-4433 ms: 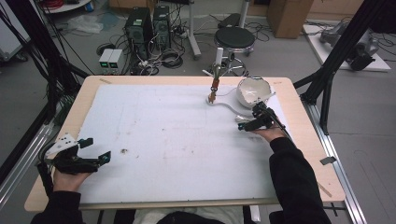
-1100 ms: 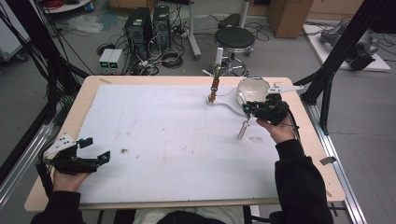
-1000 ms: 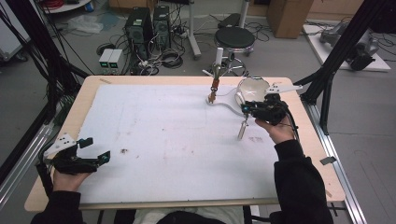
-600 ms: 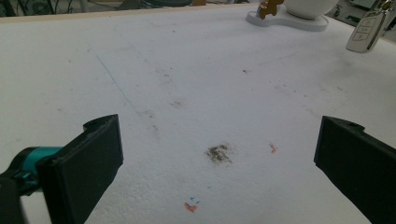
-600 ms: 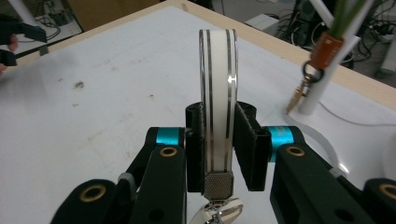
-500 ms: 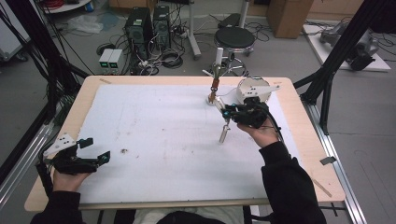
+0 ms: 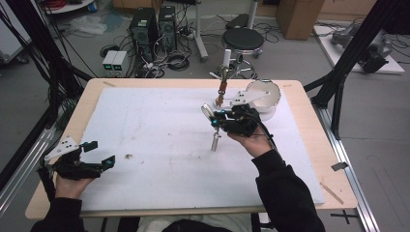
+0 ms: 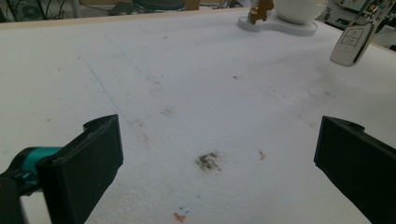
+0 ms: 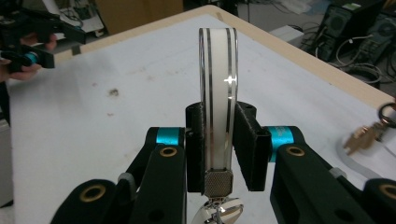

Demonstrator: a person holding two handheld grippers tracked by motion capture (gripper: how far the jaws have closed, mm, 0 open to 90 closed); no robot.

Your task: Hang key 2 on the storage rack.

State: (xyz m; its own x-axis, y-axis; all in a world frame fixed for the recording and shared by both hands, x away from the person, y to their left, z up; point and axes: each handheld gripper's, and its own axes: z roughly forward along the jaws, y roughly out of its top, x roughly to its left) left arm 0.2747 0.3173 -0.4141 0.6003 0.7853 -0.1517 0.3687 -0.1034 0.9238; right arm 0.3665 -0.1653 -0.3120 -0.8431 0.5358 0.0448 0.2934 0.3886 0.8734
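Carrying the silver car key fob point(image 7: 214, 142) across the white foam-covered table point(image 7: 159, 125) is judged to be the step in hand. The fob is seen edge-on in the right gripper view, a flat white body with chrome edging point(image 9: 218, 93), clenched between the two black pads of the right gripper point(image 7: 216, 122), with its metal key ring hanging below. In the high view the fob hangs clear of the table surface, near the white bowl on its white stand point(image 7: 263, 96) and the small brown figure point(image 7: 222, 89). The left gripper point(image 7: 99, 154) rests at the near left edge with its jaws spread wide and nothing between them; from its view the fob point(image 8: 352, 39) is seen well apart, aloft at upper right.

The next move is judged to call for lowering the fob onto the table before the pads are released, or presenting it toward the waiting left gripper. A slow descent is advised, since the dangling ring may swing.
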